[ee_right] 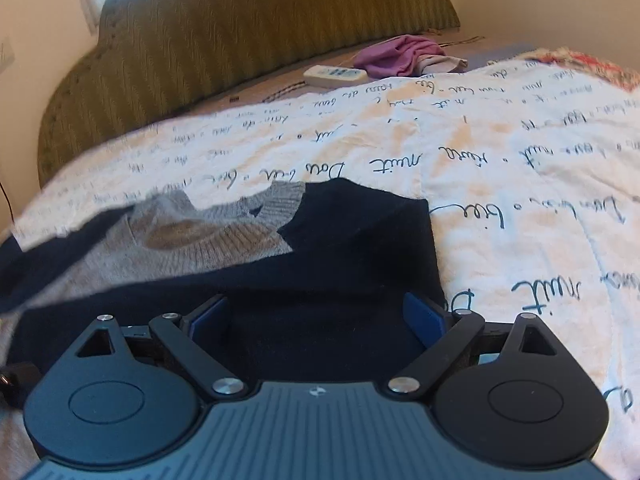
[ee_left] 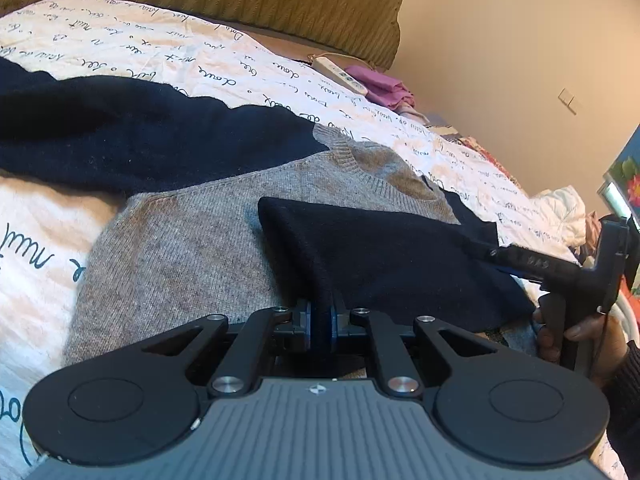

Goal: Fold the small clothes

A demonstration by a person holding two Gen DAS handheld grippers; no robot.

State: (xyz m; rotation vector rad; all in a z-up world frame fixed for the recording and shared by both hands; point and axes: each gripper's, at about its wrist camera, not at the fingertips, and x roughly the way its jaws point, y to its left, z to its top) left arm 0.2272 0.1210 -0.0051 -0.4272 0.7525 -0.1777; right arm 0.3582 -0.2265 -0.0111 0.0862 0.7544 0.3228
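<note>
The sweater (ee_left: 192,248) runs off the left wrist view's left edge, its lower hem hidden behind the left gripper (ee_left: 321,320). The navy sleeve (ee_left: 400,264) covers part of its chest. In the right wrist view the sweater's left side smears into blur (the bedspread (ee_right: 500,152) lettering there is unreadable). The hand (ee_left: 580,336) is cut off at the right edge.

Home bedroom: bed (ee_right: 500,140), padded headboard (ee_right: 240,32).
</note>
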